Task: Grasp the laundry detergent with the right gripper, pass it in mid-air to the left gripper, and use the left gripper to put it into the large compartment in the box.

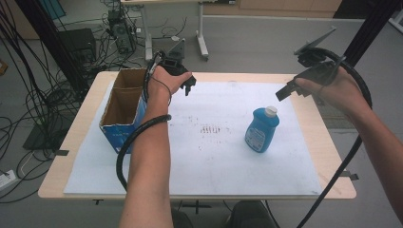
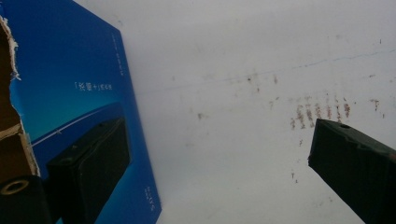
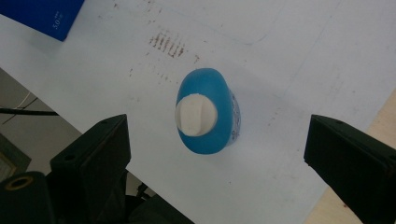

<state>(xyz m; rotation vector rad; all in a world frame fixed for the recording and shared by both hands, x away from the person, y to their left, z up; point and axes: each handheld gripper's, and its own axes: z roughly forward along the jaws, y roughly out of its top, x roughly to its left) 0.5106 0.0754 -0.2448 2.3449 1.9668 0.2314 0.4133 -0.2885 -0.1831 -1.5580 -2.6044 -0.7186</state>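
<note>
— While the near edge of the pale wooden table (image 1: pixel 57 187) is left bare, what is seen on the white paper sheet (image 1: pixel 204 161) laid over it?

— A blue plastic bottle with a white cap (image 1: pixel 262 129) is stood upright on the sheet's right half. Rust-coloured smudges (image 1: pixel 210 129) are marked at the sheet's middle.

— And at the left?

— An open cardboard box with blue printed sides (image 1: pixel 122 110) is set at the sheet's left edge.

— How are the tools held?

— The left gripper (image 1: pixel 189 86) is held just beside the box's far right corner, jaws spread and nothing gripped. The right gripper (image 1: pixel 285 90) is raised above the bottle; in the right gripper view its jaws are parted wide with the bottle framed between them, untouched.
</note>
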